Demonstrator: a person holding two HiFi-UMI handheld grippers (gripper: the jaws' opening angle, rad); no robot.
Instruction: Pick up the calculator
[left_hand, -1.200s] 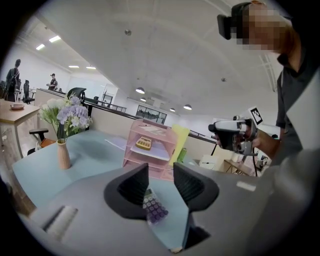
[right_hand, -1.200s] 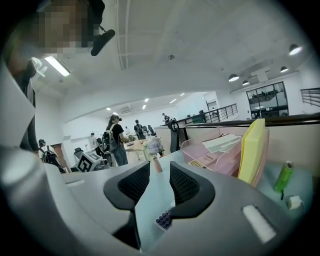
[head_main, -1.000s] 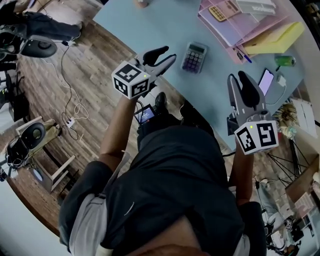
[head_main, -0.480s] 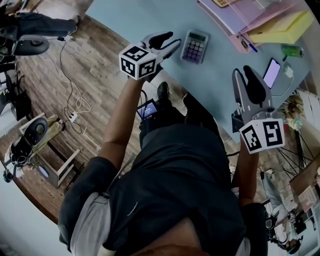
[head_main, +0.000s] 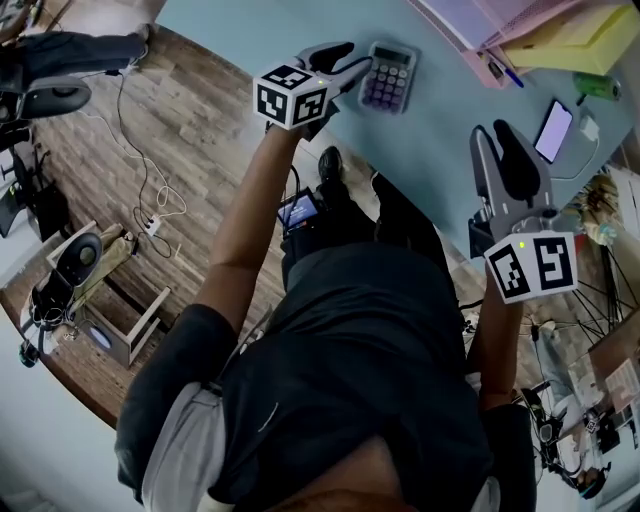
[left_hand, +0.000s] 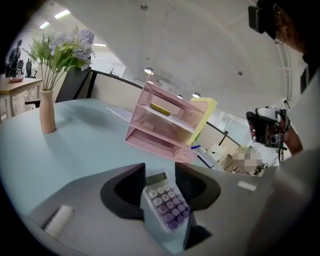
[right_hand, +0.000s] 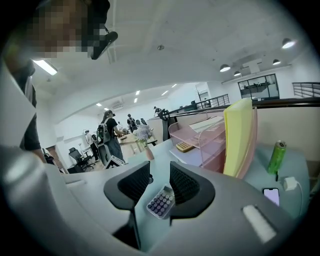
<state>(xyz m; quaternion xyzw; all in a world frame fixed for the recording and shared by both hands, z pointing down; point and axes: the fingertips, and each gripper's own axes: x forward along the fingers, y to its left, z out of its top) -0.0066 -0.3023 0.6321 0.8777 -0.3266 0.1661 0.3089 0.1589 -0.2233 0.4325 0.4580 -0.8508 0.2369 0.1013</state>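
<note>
The calculator, pale with purple keys, lies flat on the light blue table near its front edge. My left gripper is right at the calculator's left side, jaws open. In the left gripper view the calculator sits in the gap between the two black fingers, which are not pressed on it; the left gripper hovers low over it. My right gripper hangs off to the right over the table edge, open and empty. In the right gripper view, the right gripper frames the distant calculator.
A pink file tray and a yellow folder stand behind the calculator. A phone on a cable and a green can lie at the right. A vase of flowers stands far left. Wood floor with cables lies below.
My left gripper has moved forward and to the right, from beside the table edge up to the calculator. The right gripper has barely shifted.
</note>
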